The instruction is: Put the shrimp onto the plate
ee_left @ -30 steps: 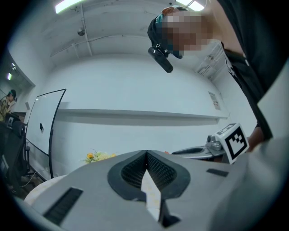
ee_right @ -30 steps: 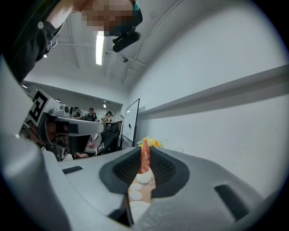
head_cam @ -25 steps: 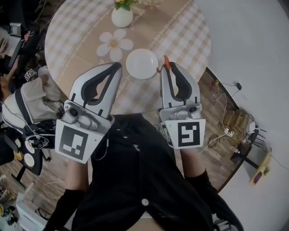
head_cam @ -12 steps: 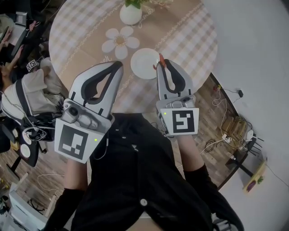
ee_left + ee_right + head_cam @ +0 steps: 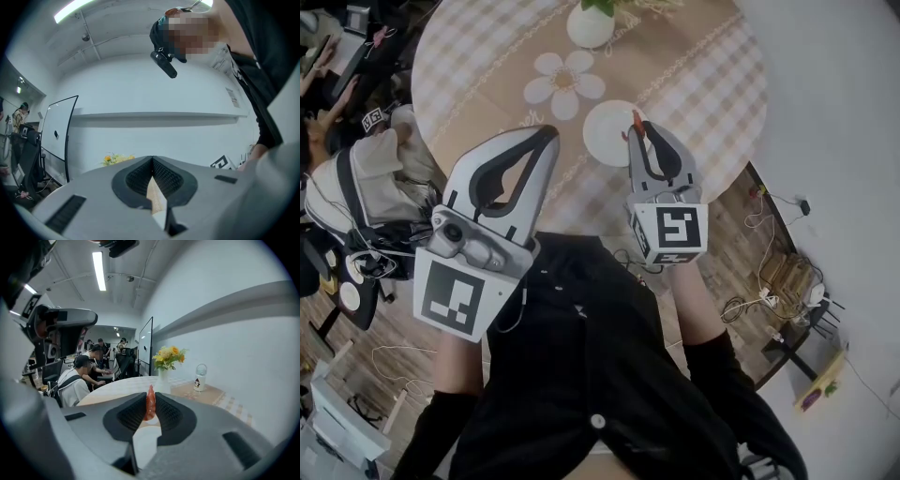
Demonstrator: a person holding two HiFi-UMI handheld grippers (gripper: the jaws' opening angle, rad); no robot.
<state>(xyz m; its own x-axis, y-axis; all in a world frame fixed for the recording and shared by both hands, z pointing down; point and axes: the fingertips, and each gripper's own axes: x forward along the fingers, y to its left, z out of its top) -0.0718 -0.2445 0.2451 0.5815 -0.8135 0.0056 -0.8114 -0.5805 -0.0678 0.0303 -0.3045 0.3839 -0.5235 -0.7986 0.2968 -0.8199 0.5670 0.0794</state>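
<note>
Shrimp (image 5: 150, 403) orange-red, upright, pinched by right gripper (image 5: 151, 414).

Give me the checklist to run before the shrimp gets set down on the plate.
1. Shrimp secure in the right gripper: ok, jaws shut on it, tail up.
2. Plate free to receive it: ok, nothing shows on it.
3. Right gripper over the plate: ok, its tips are above the plate's right edge in the head view.
4. Height above the plate: cannot tell.
5. Left gripper out of the way: ok, shut, empty, left of the plate.
6. Vase clear of the path: ok, on the table's far side.
</note>
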